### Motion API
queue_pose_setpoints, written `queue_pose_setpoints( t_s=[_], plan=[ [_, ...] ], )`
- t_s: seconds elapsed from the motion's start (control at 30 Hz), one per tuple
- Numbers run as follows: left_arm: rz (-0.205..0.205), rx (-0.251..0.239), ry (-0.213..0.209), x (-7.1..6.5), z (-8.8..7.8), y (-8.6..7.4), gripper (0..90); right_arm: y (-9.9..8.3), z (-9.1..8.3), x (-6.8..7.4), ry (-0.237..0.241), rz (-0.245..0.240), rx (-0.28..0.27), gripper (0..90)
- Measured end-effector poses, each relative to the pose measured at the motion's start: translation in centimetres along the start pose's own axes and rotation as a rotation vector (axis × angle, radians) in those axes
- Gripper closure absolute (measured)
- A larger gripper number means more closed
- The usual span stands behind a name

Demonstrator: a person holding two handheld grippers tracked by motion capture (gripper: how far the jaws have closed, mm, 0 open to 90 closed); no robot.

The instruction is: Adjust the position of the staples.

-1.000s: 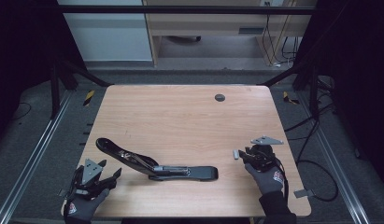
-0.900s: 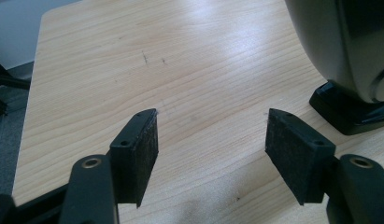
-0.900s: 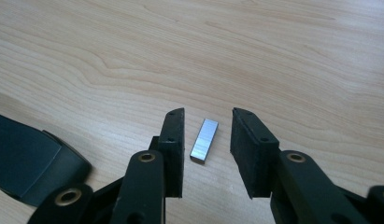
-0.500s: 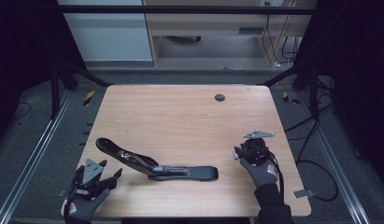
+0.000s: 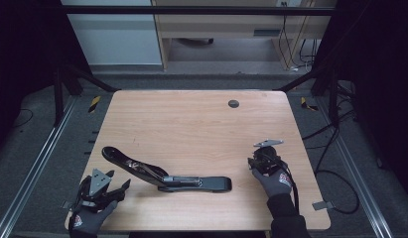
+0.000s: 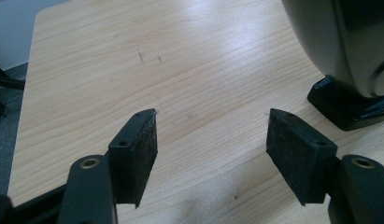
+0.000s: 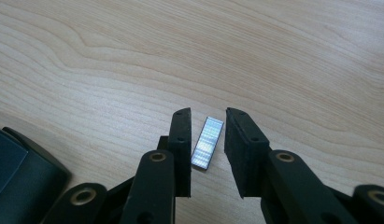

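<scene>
A black stapler (image 5: 167, 178) lies swung open near the table's front edge, its arm raised toward the left. My left gripper (image 5: 118, 179) rests just left of it, open; in the left gripper view its jaws (image 6: 213, 116) stand wide over bare wood, with the stapler (image 6: 348, 56) at upper right. My right gripper (image 5: 258, 161) is to the right of the stapler and points down at the table. A short silver strip of staples (image 7: 207, 142) lies flat between the right gripper's jaws (image 7: 208, 114), which have just been closing. Thin gaps remain on both sides of the strip.
The wooden table (image 5: 191, 124) has a small dark round insert (image 5: 233, 103) near its far edge. Metal frame rails run along both sides, and cables (image 5: 335, 178) lie on the floor to the right. The stapler's end (image 7: 17, 172) sits close by the right gripper, at lower left in its view.
My right hand has shifted a little to the left, toward the stapler, and slightly away from the front edge. The left hand and the stapler have stayed put.
</scene>
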State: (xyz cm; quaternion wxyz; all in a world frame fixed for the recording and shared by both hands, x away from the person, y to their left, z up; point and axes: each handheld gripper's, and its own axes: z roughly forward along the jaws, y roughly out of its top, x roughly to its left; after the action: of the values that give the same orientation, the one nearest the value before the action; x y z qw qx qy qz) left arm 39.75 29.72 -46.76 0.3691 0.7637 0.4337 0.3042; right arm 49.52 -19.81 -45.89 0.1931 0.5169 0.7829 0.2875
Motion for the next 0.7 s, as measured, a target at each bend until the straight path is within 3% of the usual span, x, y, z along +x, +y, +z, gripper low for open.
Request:
queue_pose_setpoints(
  t_s=[0.7],
  plan=[
    [0.006,0.008,-0.002,0.0,0.1,0.0,33.4,0.1,2.8,0.2,-0.028,0.006,0.083,72.3]
  ],
)
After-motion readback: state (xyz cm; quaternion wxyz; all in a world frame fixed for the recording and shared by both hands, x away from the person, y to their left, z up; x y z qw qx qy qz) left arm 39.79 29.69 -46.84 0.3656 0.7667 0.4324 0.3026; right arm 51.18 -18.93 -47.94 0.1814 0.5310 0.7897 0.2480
